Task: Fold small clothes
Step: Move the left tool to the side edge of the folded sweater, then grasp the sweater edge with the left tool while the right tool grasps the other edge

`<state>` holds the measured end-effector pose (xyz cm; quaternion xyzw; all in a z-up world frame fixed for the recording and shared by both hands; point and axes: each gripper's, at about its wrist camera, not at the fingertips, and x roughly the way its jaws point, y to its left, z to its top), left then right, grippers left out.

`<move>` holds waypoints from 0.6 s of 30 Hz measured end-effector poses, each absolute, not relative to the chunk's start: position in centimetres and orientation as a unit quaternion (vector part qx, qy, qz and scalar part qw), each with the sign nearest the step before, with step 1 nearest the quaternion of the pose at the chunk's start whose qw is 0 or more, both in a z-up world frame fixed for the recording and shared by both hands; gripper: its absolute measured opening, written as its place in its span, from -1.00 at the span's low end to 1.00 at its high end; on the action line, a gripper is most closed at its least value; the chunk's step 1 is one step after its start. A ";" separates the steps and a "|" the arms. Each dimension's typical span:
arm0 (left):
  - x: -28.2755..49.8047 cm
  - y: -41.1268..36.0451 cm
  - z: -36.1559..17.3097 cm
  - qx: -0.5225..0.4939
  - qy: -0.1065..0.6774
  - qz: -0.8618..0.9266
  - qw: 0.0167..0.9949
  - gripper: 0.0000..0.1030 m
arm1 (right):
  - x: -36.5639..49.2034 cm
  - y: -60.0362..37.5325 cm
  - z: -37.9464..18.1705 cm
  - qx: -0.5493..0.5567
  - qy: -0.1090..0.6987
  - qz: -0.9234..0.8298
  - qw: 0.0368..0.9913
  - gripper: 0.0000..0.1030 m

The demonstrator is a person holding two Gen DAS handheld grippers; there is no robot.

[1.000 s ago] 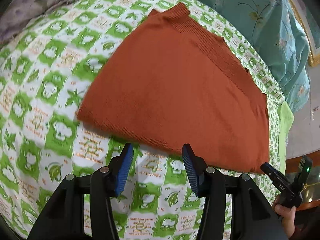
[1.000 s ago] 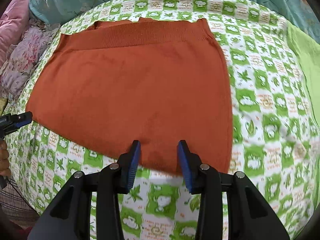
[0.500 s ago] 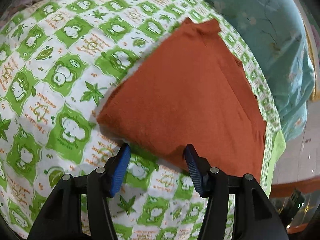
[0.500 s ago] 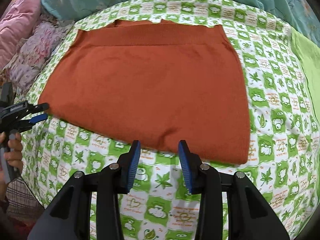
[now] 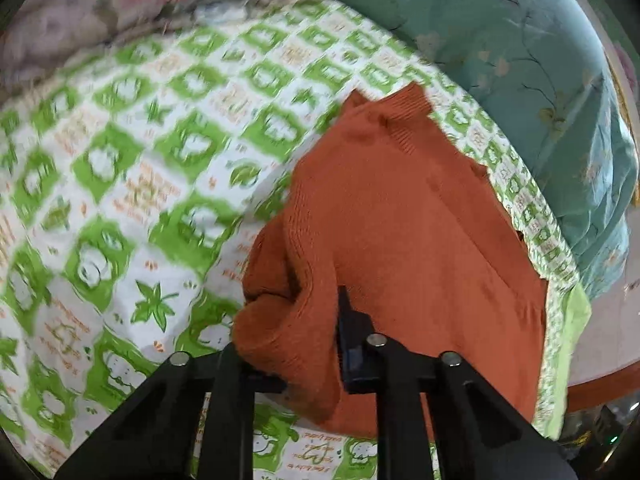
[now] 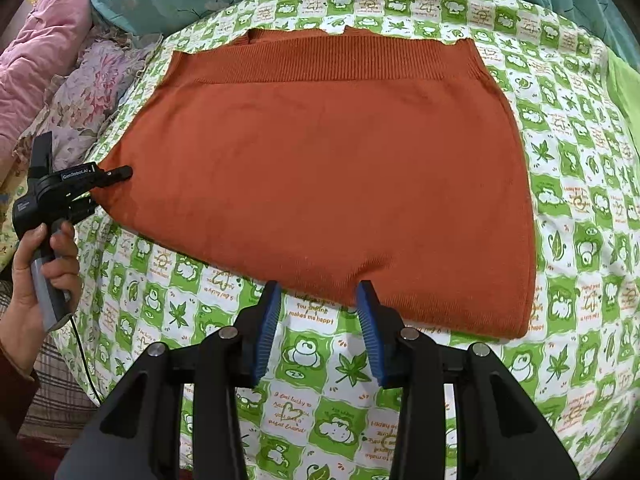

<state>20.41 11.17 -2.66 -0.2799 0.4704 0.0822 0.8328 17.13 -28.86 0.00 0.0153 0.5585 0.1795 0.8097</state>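
One corner of the rust knit garment (image 6: 320,172), spread flat on the bed's frog-print sheet (image 6: 580,208), is now bunched in the closed left tongs (image 5: 316,320), starting the fold, while the right tongs (image 6: 318,320) gape at the hem.

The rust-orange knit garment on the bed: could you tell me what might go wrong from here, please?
1. The left gripper pinches only a bunched corner of the rust-orange knit garment; it could slip out.
2. The right gripper is open at the near hem and holds nothing, so a one-sided lift may skew the fold.
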 end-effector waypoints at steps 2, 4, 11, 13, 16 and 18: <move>20.6 9.7 -1.1 -0.246 0.462 0.084 0.848 -0.75 | 17.6 -29.3 0.2 0.022 0.556 0.182 0.811 -0.21; 20.7 7.9 1.0 -0.218 0.445 0.070 0.866 -0.76 | 18.1 -29.9 0.2 0.032 0.555 0.180 0.812 -0.21; 22.0 -1.3 5.5 -0.136 0.423 -0.033 0.895 -0.79 | 21.0 -32.4 0.3 0.080 0.554 0.167 0.811 -0.21; 22.2 -4.5 5.4 -0.113 0.427 -0.069 0.894 -0.79 | 21.9 -33.1 0.4 0.102 0.553 0.168 0.809 -0.21; 22.3 -9.4 3.8 -0.066 0.445 -0.115 0.886 -0.79 | 23.4 -34.2 0.4 0.141 0.554 0.168 0.803 -0.21; 22.2 -11.4 2.1 -0.049 0.460 -0.139 0.876 -0.79 | 24.7 -34.5 0.1 0.145 0.556 0.166 0.801 -0.21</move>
